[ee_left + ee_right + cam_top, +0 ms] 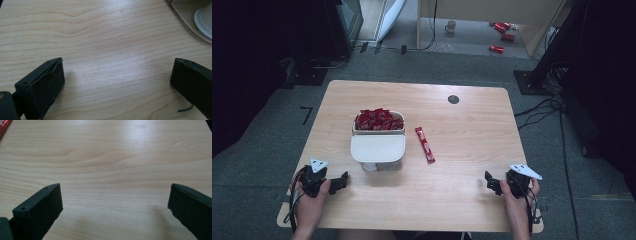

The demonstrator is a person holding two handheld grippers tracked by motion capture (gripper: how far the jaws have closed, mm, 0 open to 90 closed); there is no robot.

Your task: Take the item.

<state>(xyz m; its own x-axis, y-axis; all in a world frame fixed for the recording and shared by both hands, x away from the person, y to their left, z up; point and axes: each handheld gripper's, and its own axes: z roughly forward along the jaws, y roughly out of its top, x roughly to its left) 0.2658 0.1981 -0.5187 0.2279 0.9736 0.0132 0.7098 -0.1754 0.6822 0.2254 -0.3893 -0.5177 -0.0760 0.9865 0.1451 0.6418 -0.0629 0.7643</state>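
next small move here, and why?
Probably bring the right gripper forward and left toward the lone red sachet lying flat beside the white container. Both it and the left gripper sit open at the table's near edge, holding nothing, and the right is nearer the sachet.

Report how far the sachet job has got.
Done: the white box already holds a heap of red sachets. In hand: nothing; left gripper and right gripper rest open at the table's near edge. Left: one red sachet lies on the table beside the box.
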